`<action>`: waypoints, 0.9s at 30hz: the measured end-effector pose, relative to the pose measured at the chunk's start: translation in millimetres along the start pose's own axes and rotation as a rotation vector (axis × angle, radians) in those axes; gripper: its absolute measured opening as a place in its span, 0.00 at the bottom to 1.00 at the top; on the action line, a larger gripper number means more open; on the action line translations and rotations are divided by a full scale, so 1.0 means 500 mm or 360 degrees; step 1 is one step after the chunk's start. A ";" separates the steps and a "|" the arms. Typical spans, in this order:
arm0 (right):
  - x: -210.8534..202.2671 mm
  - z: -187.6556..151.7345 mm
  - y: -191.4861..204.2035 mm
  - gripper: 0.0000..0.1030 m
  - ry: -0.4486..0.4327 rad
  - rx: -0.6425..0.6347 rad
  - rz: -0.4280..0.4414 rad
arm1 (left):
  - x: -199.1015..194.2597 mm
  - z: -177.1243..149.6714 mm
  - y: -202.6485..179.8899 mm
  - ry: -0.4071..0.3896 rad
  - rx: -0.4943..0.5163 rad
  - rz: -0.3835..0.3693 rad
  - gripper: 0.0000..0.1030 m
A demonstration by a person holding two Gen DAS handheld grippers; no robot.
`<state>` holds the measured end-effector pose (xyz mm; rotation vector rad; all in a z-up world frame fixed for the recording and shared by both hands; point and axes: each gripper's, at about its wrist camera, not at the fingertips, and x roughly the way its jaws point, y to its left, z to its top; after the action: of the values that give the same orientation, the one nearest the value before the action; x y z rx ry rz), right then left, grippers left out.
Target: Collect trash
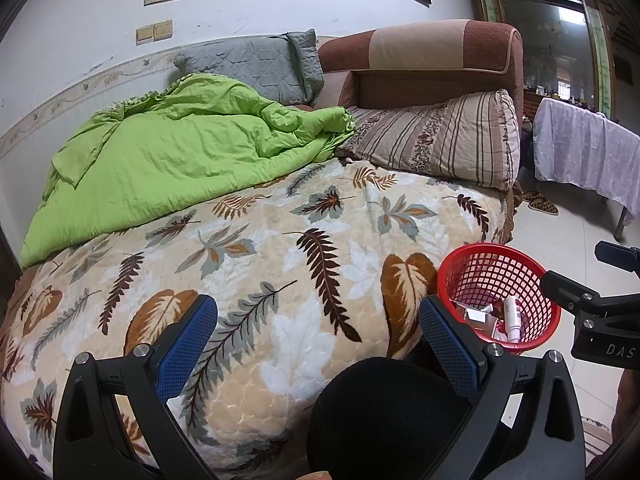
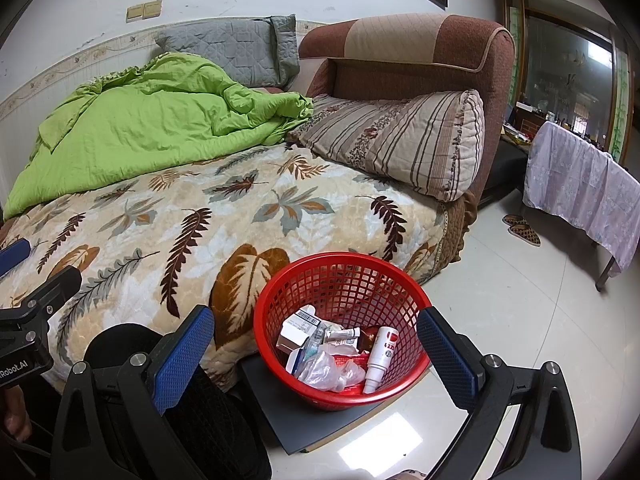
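Both tongs stand spread and hold nothing: left tongs (image 1: 318, 336) over the bed's near edge, right tongs (image 2: 316, 344) framing the basket (image 2: 280, 308). Red mesh basket, upright on a dark board (image 2: 276, 408) on the floor, just beside the bed (image 2: 200, 216). Inside the basket: trash, namely a white bottle (image 2: 380, 356), a small box (image 2: 298, 330), a tube (image 2: 340, 335) and crumpled plastic (image 2: 324, 372). Beyond the basket, on the bed: leaf-print blanket (image 1: 280, 240), green quilt (image 1: 180, 148), striped pillow (image 1: 440, 136). Farthest: grey pillow (image 1: 256, 64).
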<state>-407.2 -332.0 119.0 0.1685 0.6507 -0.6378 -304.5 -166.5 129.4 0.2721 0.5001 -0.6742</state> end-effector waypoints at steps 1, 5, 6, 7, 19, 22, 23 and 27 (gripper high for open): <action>0.000 0.000 0.000 0.99 0.0001 0.0000 -0.0001 | 0.000 -0.001 0.000 -0.0001 0.0002 0.0000 0.97; 0.001 -0.003 0.000 0.99 0.0002 0.0000 -0.0001 | 0.000 0.000 -0.002 -0.0001 -0.0001 -0.0001 0.97; 0.001 -0.003 0.000 0.99 0.0002 0.0000 0.0000 | 0.001 -0.001 -0.002 0.0002 -0.0003 -0.0002 0.97; 0.001 -0.004 0.001 0.99 0.0003 0.0000 0.0000 | 0.001 -0.001 -0.002 0.0007 -0.0008 -0.0005 0.97; 0.002 -0.001 0.002 0.99 0.0006 -0.0002 -0.0001 | 0.000 0.002 0.012 0.0024 -0.0034 -0.0017 0.97; 0.012 -0.011 0.008 0.99 0.0017 -0.0012 0.0010 | 0.002 0.002 0.018 0.0038 -0.0041 -0.0024 0.97; 0.014 -0.013 0.010 0.99 0.0018 -0.0014 0.0014 | 0.004 0.000 0.019 0.0045 -0.0042 -0.0019 0.97; 0.037 0.002 0.025 0.99 0.0023 -0.0038 0.0057 | 0.010 0.000 0.044 0.0056 -0.0070 0.0016 0.97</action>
<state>-387.7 -331.4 107.9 0.1624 0.6674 -0.5948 -286.7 -152.7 128.8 0.2451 0.5463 -0.6486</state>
